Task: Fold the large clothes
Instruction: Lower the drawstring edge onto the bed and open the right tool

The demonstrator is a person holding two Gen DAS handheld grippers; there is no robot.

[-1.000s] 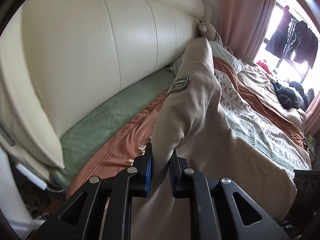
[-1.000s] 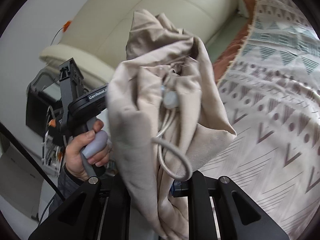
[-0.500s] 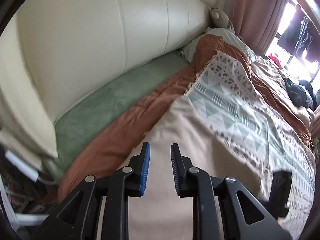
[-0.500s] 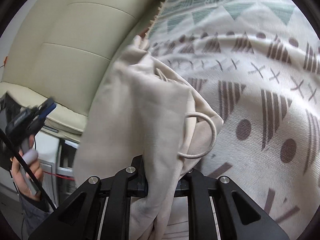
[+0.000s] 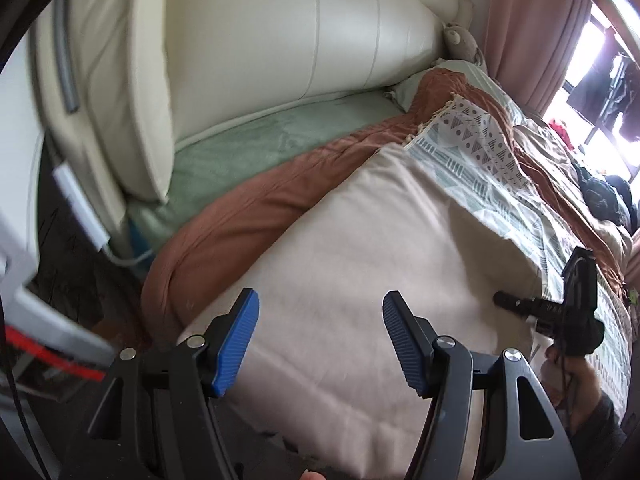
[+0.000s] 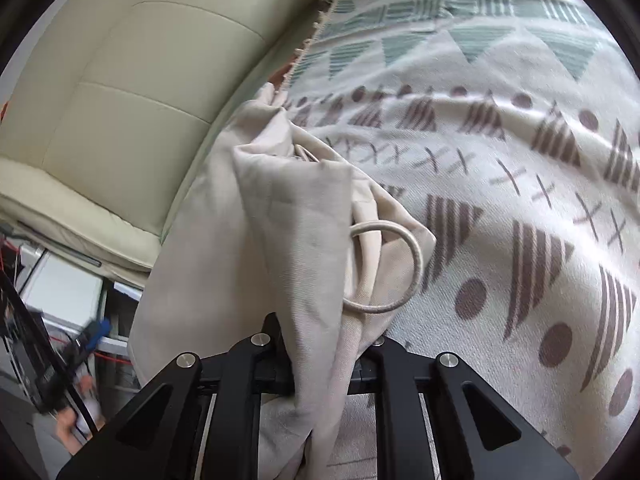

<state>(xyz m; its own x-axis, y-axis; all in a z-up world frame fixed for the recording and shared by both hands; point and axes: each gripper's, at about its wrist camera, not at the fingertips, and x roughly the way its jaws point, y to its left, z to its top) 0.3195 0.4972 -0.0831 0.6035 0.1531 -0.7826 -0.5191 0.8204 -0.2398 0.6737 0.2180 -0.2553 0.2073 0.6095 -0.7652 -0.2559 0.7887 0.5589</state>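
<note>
Bed [image 5: 248, 216]: right gripper [image 6: 320, 364] clamps beige garment [image 6: 260, 240].

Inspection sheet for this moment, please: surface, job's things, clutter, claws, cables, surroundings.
Surface: bed with patterned blanket over a rust quilt.
Job's things: beige garment spread flat on the bed; its drawstring loop shows near the right claw.
Clutter: dark clothes at the far end; soft toy by the headboard.
Claws: left claw open above the garment, jaws just opened, nothing between them; right claw shut on a bunch of the garment.
Cables: white cord beside the bed.
Surroundings: cream headboard, pink curtain, window.
</note>
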